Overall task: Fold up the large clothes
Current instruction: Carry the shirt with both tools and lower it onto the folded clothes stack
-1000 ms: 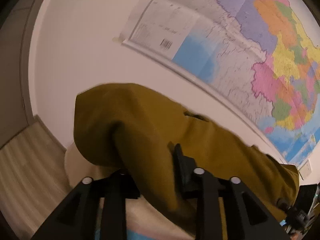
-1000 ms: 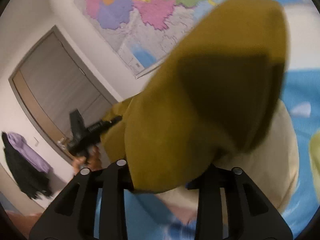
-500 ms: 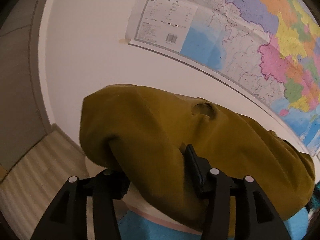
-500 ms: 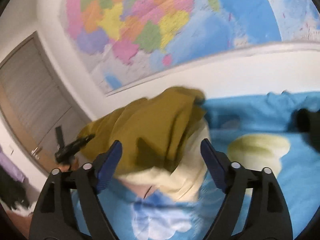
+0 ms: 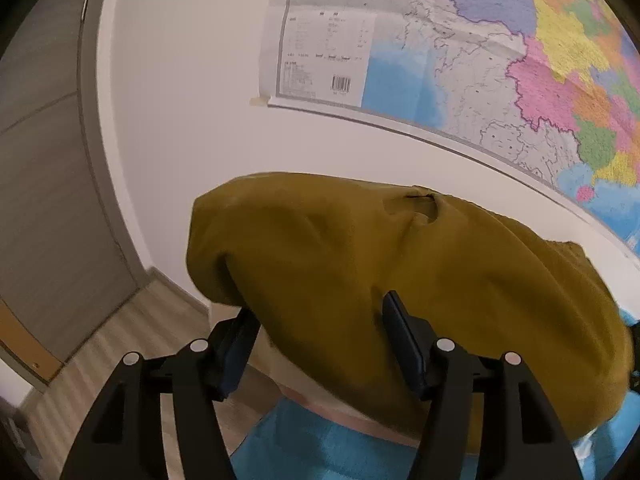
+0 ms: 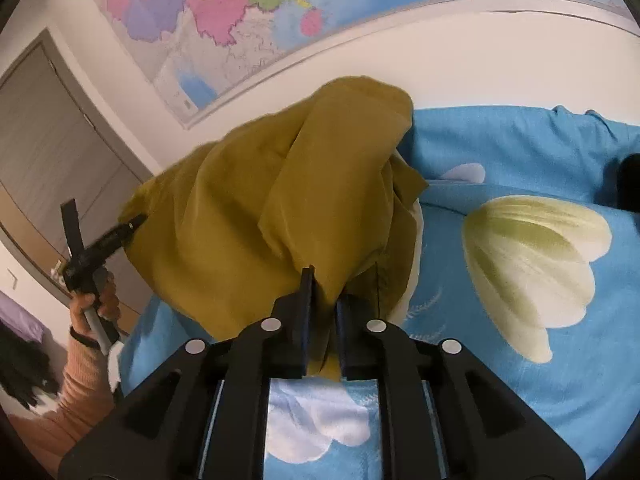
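- Here the right tongs [image 6: 322, 296] are pinched narrow on a bunched edge of the garment [image 6: 256, 208], cloth squeezed between the pads low in the right wrist view.
- The left tongs [image 5: 316, 320] stand wide, with the garment [image 5: 400, 280] draped over and between the fingers; whether they bear on any cloth I cannot tell.
- The garment hangs between both tools, above the bed [image 6: 500, 152], its bulk running toward 10 o'clock in the right view, where the left hand [image 6: 94, 300] grips its tool.
- A pale lining [image 6: 412, 272] shows at the hem, toward 3 o'clock of the right tongs.
- To do this step well, I judge the left tongs should close on a single edge, not a wad; then draw both tools apart so the cloth goes taut before lowering it flat on the bed.
- Risk: a bunched grip will likely carry wrinkles into the fold.
- Beyond, the map [image 5: 500, 60] and door [image 6: 52, 128] lie well apart from the work.
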A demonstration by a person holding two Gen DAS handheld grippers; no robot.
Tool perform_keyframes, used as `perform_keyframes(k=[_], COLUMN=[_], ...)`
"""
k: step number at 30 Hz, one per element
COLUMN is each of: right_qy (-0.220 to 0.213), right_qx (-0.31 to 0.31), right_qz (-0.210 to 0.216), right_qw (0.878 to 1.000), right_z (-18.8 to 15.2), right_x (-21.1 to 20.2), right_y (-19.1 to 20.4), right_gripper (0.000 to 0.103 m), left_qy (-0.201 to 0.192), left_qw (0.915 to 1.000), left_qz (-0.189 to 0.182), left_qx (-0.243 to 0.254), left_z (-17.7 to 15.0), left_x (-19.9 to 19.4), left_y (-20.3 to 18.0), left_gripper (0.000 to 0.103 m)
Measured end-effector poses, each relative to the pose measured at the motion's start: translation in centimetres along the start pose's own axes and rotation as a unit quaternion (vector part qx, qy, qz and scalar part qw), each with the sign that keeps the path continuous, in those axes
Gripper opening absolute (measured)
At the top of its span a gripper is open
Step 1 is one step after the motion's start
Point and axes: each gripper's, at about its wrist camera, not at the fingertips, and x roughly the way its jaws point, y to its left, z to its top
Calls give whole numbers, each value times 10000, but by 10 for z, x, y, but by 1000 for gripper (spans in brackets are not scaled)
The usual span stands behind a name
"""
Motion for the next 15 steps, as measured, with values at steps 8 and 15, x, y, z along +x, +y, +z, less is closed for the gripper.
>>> perform_keyframes(k=[8,15], right_qy=[-456,-995], right_qx=[-415,-1014], right_qz=[-332,-296], right_qw=[9975,9894], right_z=[7,6], right_x=[-33,-62], right_y=[25,54], right_gripper=[45,51], left_qy=[-523,-738], left_qw=[9978,9933], left_qz=[183,-209], left_qx=[354,861], left_z=[-12,-19], left_x=[-46,-77], left_y=[-14,-44], left_gripper=[70,74])
